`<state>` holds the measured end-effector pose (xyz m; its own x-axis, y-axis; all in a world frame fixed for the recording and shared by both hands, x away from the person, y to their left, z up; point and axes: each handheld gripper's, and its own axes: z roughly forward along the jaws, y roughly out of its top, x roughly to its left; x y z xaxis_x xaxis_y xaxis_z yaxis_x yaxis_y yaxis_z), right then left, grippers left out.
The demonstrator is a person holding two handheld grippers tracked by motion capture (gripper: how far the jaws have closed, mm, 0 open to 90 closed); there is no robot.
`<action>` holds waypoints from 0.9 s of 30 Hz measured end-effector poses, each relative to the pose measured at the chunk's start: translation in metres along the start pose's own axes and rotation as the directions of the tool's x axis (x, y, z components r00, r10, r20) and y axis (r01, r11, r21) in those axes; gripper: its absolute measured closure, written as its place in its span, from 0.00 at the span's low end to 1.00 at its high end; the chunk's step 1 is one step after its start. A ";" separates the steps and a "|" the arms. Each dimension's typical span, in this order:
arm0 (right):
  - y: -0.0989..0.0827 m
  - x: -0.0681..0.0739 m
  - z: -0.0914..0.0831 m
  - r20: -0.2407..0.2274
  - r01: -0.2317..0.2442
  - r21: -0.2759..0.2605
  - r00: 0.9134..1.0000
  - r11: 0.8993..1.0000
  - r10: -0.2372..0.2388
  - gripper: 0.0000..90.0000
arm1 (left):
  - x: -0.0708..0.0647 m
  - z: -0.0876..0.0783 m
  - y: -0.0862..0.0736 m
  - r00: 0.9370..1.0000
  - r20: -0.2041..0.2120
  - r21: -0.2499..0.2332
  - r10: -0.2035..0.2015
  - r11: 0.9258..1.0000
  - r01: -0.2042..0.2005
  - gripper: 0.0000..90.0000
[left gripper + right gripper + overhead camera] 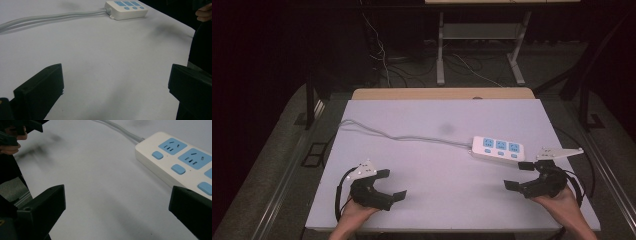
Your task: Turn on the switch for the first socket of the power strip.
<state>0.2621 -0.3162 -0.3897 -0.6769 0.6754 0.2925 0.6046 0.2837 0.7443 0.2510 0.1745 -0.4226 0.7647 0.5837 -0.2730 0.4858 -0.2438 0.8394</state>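
Power strip [498, 148], white with 3 blue sockets, lies near the desk's [432, 200] right edge, long axis across the desk, just beyond the right gripper [518, 176], far from the left gripper [391, 184]; both grippers' jaws spread, empty.

White power strip [498, 148] with three blue sockets lies flat on pale table [437, 195], right of centre. Grey cord [402, 136] runs from strip's left end across table to far left edge. Right gripper [518, 176] near table's right front, jaws spread, just beside strip, not touching. Left gripper [392, 185] at left front, jaws spread, well apart from strip. Both grippers hold nothing.
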 end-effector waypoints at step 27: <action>0.027 -0.011 0.004 -0.001 0.025 0.064 1.000 0.998 -0.025 0.00 | 0.001 0.000 0.000 1.000 -0.001 -0.004 -0.009 1.000 0.009 0.00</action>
<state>0.2876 -0.3135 -0.3759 -0.6923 0.6673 0.2746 0.6132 0.3434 0.7113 0.2516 0.1758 -0.4232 0.7597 0.5870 -0.2799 0.4911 -0.2357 0.8386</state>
